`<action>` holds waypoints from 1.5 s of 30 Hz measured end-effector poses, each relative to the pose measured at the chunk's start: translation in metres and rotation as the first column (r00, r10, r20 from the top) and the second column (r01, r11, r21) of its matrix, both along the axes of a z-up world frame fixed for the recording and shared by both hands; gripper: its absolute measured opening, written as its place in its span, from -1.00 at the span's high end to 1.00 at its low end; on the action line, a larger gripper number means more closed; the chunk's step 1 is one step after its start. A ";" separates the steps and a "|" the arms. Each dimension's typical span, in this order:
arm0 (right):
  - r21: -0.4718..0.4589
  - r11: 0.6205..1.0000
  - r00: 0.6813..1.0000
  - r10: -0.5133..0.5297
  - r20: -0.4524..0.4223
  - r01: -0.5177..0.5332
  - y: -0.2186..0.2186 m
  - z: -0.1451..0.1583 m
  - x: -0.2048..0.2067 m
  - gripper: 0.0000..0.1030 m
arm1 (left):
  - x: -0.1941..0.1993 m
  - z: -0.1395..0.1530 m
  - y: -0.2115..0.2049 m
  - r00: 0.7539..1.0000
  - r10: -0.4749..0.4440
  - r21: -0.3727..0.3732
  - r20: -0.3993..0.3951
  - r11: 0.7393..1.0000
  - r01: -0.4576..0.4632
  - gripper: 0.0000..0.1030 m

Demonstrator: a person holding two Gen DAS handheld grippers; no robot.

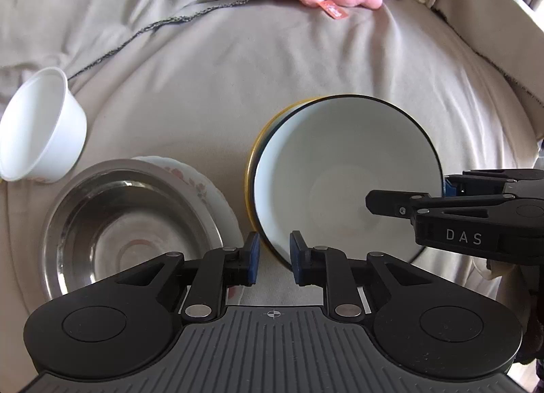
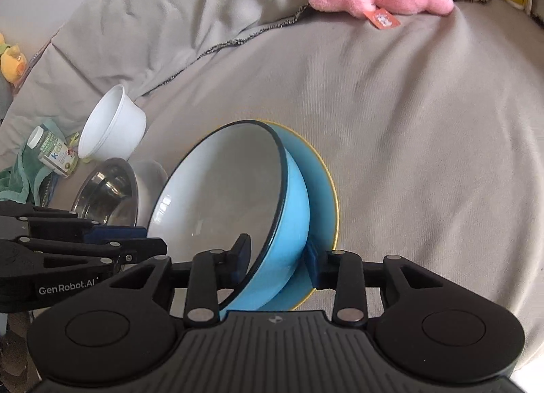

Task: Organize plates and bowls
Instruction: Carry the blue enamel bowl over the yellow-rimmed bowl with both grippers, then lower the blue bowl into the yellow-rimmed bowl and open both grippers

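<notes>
Both grippers bracket the blue bowl (image 2: 292,195), which stands tilted on its side against a blue plate with a yellow rim (image 2: 323,182) on the grey blanket (image 2: 408,121). The right gripper (image 2: 277,255) straddles the bowl's wall at a moderate gap, one finger inside and one outside, though firm contact cannot be confirmed. The left gripper (image 1: 273,257) is narrowly parted around the near rim, seemingly not pinching. A good next move would likely be to close squarely on the wall, then lower the bowl slowly so it settles centred on the plate without sliding on the soft cloth. To the left, a steel bowl (image 1: 129,223) sits in a floral bowl (image 1: 190,172), beside a tipped white bowl (image 1: 40,127). Legible text: "DAS" and "GenRobot.AI" on the grippers, "kids" on a small bottle (image 2: 51,151).
</notes>
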State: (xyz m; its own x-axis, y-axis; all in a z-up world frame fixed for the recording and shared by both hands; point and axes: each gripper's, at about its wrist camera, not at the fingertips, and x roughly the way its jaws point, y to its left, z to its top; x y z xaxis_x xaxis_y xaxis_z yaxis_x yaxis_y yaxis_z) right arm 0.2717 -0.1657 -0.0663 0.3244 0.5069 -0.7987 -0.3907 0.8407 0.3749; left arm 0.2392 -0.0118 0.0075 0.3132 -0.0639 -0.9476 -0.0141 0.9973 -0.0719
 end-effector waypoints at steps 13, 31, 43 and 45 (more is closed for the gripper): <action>0.033 0.999 1.000 -0.014 -0.026 0.015 -0.009 0.001 0.004 0.23 | -0.001 0.002 -0.001 0.999 0.011 0.041 0.040 0.999 -0.012 0.58; 0.102 0.995 1.000 -0.018 -0.017 0.020 -0.034 0.015 0.003 0.21 | 0.010 -0.002 -0.005 0.995 0.027 0.020 0.101 0.999 -0.030 0.53; 0.077 0.996 0.999 -0.043 0.014 0.042 -0.043 0.002 0.004 0.40 | 0.018 -0.004 0.002 0.993 0.041 0.067 0.113 0.997 -0.049 0.46; 0.091 0.994 0.998 -0.061 -0.010 0.062 -0.046 -0.001 0.007 0.27 | 0.024 -0.009 0.004 0.994 0.052 0.058 0.097 0.997 -0.058 0.45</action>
State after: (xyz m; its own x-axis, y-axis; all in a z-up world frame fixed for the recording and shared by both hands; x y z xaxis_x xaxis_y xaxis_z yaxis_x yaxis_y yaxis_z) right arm 0.2790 -0.2121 -0.0673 0.3516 0.5567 -0.7526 -0.3364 0.8254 0.4534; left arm 0.2632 -0.0075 -0.0017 0.4034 0.0129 -0.9149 -0.0652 0.9978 -0.0147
